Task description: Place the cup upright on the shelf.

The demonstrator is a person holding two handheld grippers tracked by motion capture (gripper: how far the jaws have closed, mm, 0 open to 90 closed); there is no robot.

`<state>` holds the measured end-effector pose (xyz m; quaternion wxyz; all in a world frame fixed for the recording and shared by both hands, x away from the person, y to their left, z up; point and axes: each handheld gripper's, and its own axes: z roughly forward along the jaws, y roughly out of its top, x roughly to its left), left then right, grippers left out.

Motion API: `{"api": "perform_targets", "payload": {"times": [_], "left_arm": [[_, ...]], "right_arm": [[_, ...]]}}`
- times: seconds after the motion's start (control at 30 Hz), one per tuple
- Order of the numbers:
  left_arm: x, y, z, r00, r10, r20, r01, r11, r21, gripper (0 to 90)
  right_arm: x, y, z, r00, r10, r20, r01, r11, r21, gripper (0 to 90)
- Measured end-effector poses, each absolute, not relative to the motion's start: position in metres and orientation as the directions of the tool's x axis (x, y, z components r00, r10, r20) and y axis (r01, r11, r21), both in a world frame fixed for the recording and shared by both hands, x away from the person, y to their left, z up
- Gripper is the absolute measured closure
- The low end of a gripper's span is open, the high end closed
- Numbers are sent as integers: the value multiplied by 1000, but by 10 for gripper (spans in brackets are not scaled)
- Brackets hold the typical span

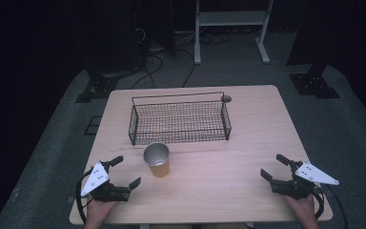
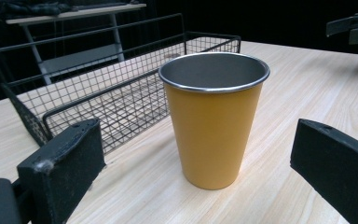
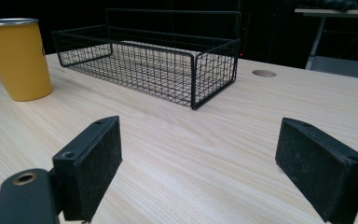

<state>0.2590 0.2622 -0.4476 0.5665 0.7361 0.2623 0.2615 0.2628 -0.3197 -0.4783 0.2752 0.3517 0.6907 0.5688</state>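
A yellow metal cup (image 1: pixel 157 161) stands upright on the wooden table, just in front of a black wire basket (image 1: pixel 179 120). My left gripper (image 1: pixel 126 171) rests at the table's near left, open, its jaws aimed at the cup (image 2: pixel 213 119) a short way off. The basket (image 2: pixel 98 93) lies behind the cup in the left gripper view. At the near right, my right gripper (image 1: pixel 272 167) is open with nothing between its jaws. The right gripper view has the cup (image 3: pixel 18 58) at far left and the basket (image 3: pixel 154 58) ahead.
The basket looks empty. A round cable hole (image 1: pixel 226 98) sits in the table behind the basket's right end. Beyond the table stand a white frame (image 1: pixel 231 21) and dark stands with cables on the grey floor.
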Motion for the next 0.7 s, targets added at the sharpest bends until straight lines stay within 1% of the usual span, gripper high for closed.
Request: {"api": "perform_targets", "payload": {"times": [0.7], "left_arm": [[275,247,-451,738,670,80,111,-237,965,17]], "right_arm": [[263,-320,-478,-602,798,29,177,97,979,134]]}}
